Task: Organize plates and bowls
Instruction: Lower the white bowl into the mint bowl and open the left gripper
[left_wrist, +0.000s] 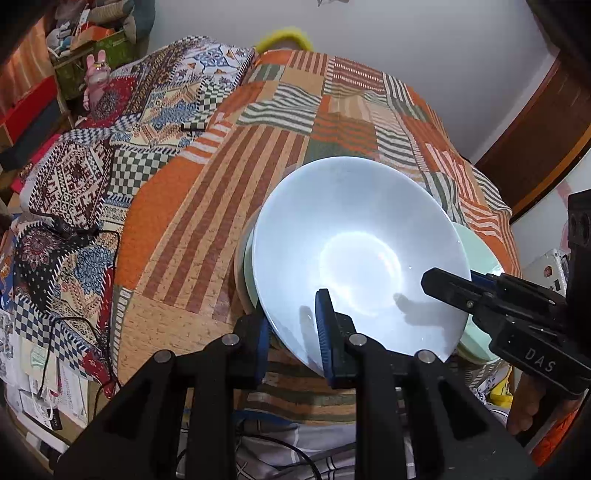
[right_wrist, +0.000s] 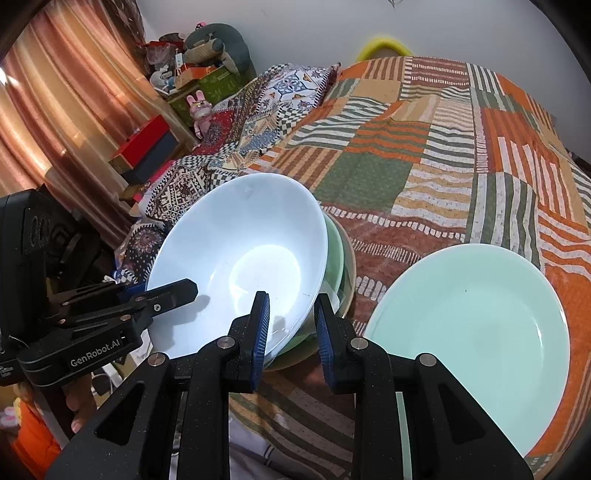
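Note:
A pale blue-white bowl (left_wrist: 354, 251) (right_wrist: 236, 266) hangs tilted over a green bowl (left_wrist: 478, 254) (right_wrist: 334, 251) that rests on the patchwork bedcover (left_wrist: 207, 206). My left gripper (left_wrist: 291, 339) (right_wrist: 162, 291) is shut on the near-left rim of the white bowl, one finger inside and one outside. Across from it, my right gripper (right_wrist: 291, 330) (left_wrist: 461, 280) is shut on the opposite rim of the same bowl. A mint green plate (right_wrist: 469, 325) lies flat on the cover to the right of the bowls.
A folded patterned quilt (left_wrist: 74, 192) and black cables (left_wrist: 74, 321) lie on the bed's left side. Boxes, a pink bunny toy (right_wrist: 201, 110) and a curtain (right_wrist: 62, 110) stand beyond the left edge. The striped cover (right_wrist: 461, 155) stretches back to the wall.

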